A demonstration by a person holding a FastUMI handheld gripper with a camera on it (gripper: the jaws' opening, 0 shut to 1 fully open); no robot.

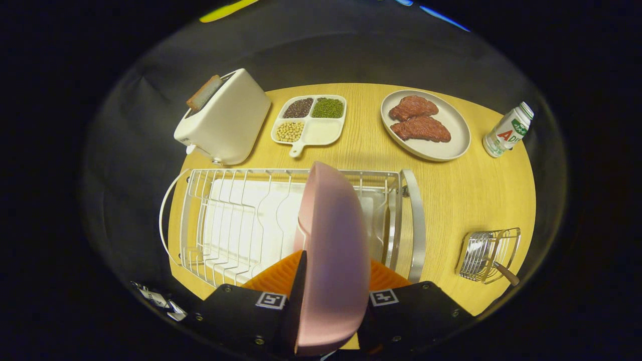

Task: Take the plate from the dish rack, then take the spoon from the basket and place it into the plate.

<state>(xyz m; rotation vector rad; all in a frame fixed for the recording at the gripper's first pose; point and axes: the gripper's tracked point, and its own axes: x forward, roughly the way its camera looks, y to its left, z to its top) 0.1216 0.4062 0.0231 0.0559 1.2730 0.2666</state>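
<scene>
Pink and smooth, the round plastic plate (pixel 333 255) stands on edge between the two fingers of the claw (pixel 328 301), which is closed on it: one finger presses its left face, the other its right. The plate rises ahead of the fingers, above the near right part of the white wire dish rack (pixel 235 220). Each finger carries a small square black-and-white marker. The claw points forward and slightly down over the near edge of the round light-wood table (pixel 471 200).

Writing: the small white bottle with a green cap (pixel 507 131), at the far right of the table, bears a label with large red letters and green marks; the label is left unread. No other legible text is seen.

The dish rack, with a white drip tray under its wires and curved handles at left and right, lies across the near half of the table. To its right, near the table's edge, lies a small silver wire basket (pixel 489 253), on its side, with the wooden-handled spoon (pixel 504 273) in it, handle end pointing toward the near right.

Beyond the rack, from left to right: a cream-white toaster (pixel 225 123) with a slice of brown toast (pixel 204 93) in its slot; a white four-compartment dish with a short handle (pixel 311 123), holding dark, green and pale yellow beans in three sections; and a pale round plate (pixel 426 125) bearing two reddish-brown pieces of meat (pixel 419 119). The pink plate hides the middle of the rack's right portion.
</scene>
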